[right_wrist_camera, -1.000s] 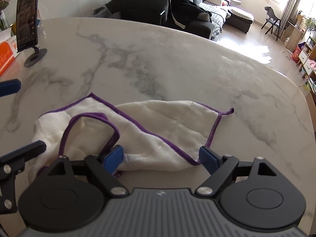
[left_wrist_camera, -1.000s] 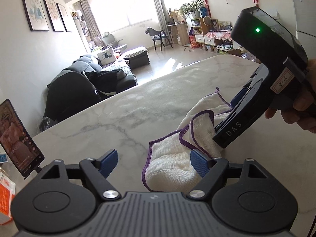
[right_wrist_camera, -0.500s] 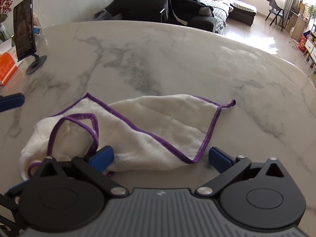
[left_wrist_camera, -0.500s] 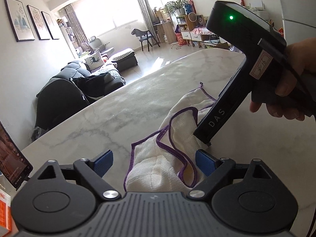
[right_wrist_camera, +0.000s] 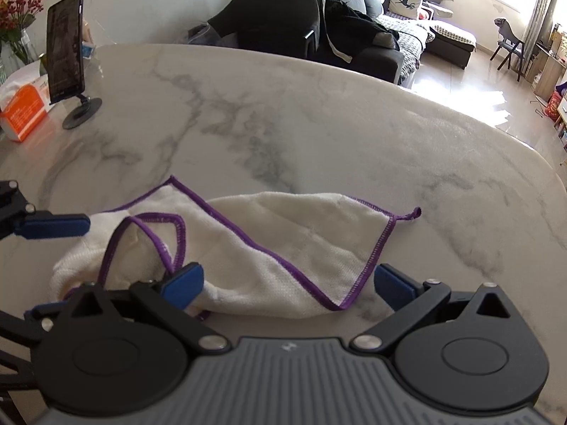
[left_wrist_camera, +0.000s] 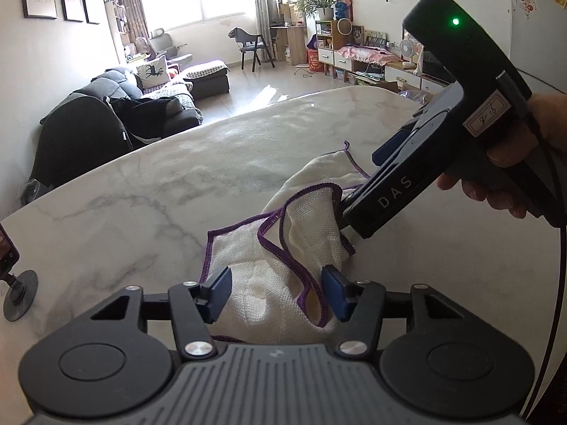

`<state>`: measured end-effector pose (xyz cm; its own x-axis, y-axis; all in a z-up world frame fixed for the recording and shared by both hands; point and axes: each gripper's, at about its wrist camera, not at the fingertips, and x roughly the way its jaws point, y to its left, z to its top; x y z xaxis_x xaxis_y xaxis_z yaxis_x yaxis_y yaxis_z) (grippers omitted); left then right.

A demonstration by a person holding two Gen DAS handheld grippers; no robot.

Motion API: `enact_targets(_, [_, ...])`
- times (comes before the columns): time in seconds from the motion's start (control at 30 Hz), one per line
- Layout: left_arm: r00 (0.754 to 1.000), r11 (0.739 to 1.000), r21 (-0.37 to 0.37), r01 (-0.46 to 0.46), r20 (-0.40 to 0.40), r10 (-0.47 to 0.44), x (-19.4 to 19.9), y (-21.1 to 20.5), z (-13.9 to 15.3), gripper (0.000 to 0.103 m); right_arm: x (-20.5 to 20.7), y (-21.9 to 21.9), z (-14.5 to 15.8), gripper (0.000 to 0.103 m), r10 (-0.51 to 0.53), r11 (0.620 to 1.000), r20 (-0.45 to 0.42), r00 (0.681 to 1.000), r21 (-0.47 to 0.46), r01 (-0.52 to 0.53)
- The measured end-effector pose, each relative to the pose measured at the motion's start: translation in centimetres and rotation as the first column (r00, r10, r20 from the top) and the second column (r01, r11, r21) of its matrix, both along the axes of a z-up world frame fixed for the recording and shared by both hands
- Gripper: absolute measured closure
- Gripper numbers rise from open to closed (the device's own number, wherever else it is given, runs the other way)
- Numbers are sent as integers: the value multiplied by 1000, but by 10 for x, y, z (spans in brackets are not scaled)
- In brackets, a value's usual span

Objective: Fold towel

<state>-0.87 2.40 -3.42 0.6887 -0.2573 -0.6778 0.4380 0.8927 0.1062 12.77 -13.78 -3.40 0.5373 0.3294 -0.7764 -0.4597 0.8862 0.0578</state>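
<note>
So the towel (right_wrist_camera: 269, 248), white with purple stitched edging, is lying bunched up on the marble counter (right_wrist_camera: 283, 124), half folded over itself. The right wrist view gives you the whole thing: one corner with a little purple loop pointing off to the right, and a curled-up flap on the left end. The left wrist view only gets that rumpled end, but it's the one showing a hand (left_wrist_camera: 514, 163) gripping the black handle of the right claw (right_wrist_camera: 287, 281). Right claw is spread wide, straddling the near edge of the towel. Left claw (left_wrist_camera: 276, 292) is also apart, a blue pad on each side of the bunched end, not pinching it. Only the right view shows the phone on a stand (right_wrist_camera: 67, 60) and an orange box (right_wrist_camera: 24, 113) at the far left. Behind is a living room with a dark sofa (left_wrist_camera: 117, 113) and bright windows.
</note>
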Motion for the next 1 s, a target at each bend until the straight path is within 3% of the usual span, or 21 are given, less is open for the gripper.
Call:
enact_targets(0.07, [1000, 1000, -16, 12, -10, -13, 1, 2, 0, 78, -1, 0, 4, 0, 12, 1000, 10, 1000, 6, -12])
enact_targets(0.13, [1000, 1000, -15, 20, -12, -20, 1, 2, 0, 85, -3, 0, 9, 2, 24, 1000, 21, 1000, 12, -24])
enact_targets(0.37, [999, 998, 42, 44, 9, -44, -5, -1, -4, 88, -10, 5, 16, 23, 51, 998, 18, 999, 42, -52])
enact_targets(0.5, [999, 997, 58, 48, 9, -49, -9, 0, -5, 87, -14, 8, 19, 30, 66, 996, 16, 998, 60, -67])
enact_targets(0.6, [999, 997, 62, 51, 5, -51, -10, -1, -6, 82, -17, 11, 22, 34, 78, 994, 15, 997, 73, -79])
enact_targets(0.73, [999, 998, 49, 42, 19, -43, -14, 2, -4, 54, -21, 14, 26, 36, 93, 991, 13, 996, 91, -94])
enact_targets(1.0, [999, 996, -79, 37, 15, -36, -4, 13, 12, 53, -33, 10, 29, 54, 109, 989, 0, 994, 102, -108])
